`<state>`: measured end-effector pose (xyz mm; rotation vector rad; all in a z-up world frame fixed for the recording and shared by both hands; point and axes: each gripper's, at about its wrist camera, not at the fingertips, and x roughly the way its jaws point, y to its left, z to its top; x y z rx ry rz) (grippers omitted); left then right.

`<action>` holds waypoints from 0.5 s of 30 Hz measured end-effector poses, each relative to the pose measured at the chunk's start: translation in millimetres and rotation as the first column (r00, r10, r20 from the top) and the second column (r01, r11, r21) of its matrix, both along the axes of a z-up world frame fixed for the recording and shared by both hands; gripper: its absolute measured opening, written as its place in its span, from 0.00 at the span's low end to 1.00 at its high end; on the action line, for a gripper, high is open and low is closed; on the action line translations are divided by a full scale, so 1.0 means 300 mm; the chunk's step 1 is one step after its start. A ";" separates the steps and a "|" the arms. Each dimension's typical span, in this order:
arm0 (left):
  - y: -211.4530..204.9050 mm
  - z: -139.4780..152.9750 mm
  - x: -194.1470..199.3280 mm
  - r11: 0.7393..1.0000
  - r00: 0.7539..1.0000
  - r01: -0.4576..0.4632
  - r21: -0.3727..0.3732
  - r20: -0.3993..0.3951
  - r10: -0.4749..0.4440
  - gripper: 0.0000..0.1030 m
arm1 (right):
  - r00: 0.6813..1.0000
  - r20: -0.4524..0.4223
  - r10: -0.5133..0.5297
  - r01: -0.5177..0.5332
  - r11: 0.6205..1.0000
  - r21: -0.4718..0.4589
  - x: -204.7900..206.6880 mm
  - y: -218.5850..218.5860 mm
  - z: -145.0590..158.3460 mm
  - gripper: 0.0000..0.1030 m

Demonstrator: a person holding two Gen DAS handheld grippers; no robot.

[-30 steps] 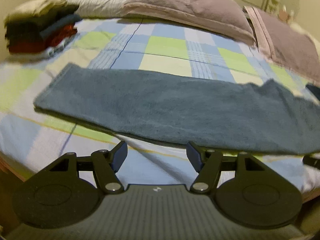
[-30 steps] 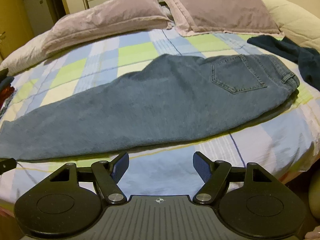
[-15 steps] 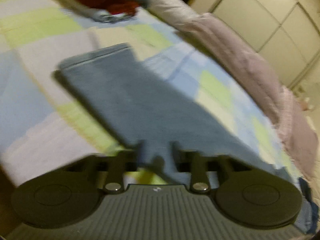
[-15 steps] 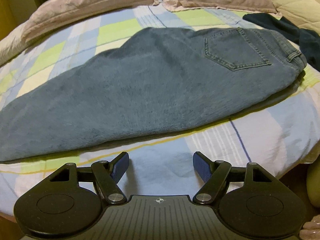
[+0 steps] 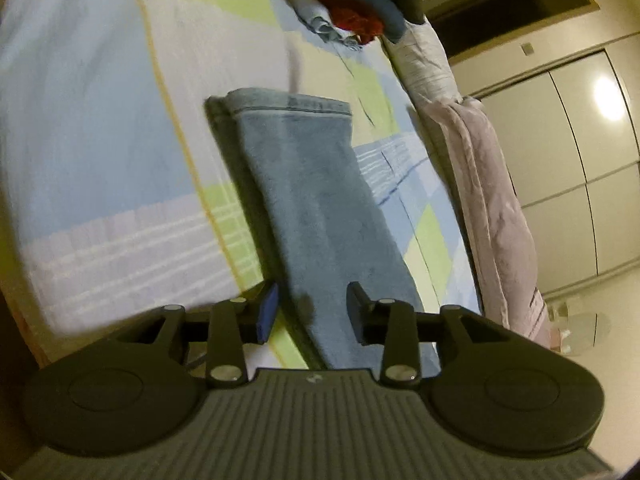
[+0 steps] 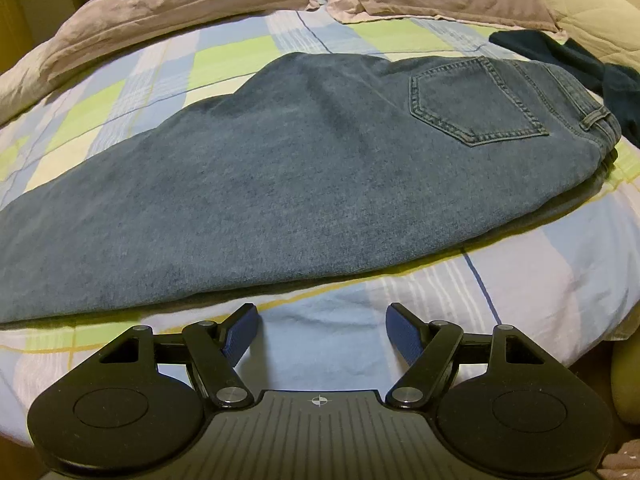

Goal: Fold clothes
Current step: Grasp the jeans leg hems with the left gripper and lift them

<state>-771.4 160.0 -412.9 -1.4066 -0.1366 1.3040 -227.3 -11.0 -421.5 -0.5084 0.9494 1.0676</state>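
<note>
Blue jeans [image 6: 300, 172] lie folded lengthwise across the checked bed sheet [image 6: 340, 312], back pocket [image 6: 476, 104] up at the right. My right gripper [image 6: 322, 332] is open over bare sheet just in front of the jeans' near edge, with nothing between its fingers. The left wrist view is rolled sideways and looks along the jeans leg [image 5: 312, 184] to its hem [image 5: 288, 106]. My left gripper [image 5: 312, 312] is open at a medium gap. Its left finger is at the leg's edge and its right finger is over the denim. Contact with the cloth is unclear.
A stack of folded clothes [image 5: 360, 12] sits beyond the hem. Mauve pillows [image 6: 192, 4] line the head of the bed, beside a beige duvet [image 6: 592, 12]. A dark garment [image 6: 580, 64] lies past the waistband. The bed's edge drops off under both grippers. Wardrobe doors [image 5: 560, 152] stand behind.
My left gripper has rolled sideways and moved onto the jeans leg, and its fingers have narrowed from wide open. My right gripper has crept closer to the jeans and stays open.
</note>
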 end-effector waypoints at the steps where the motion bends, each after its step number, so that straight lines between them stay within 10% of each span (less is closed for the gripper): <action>1: 0.001 -0.004 0.002 1.000 1.000 -0.012 0.000 0.002 0.012 0.31 | 1.000 -0.002 -0.001 0.001 1.000 0.001 0.003 -0.002 0.000 0.72; 15: 0.007 -0.001 0.054 0.997 0.993 -0.078 0.009 -0.087 0.078 0.33 | 1.000 0.012 0.008 -0.008 1.000 0.023 0.015 0.001 -0.013 0.72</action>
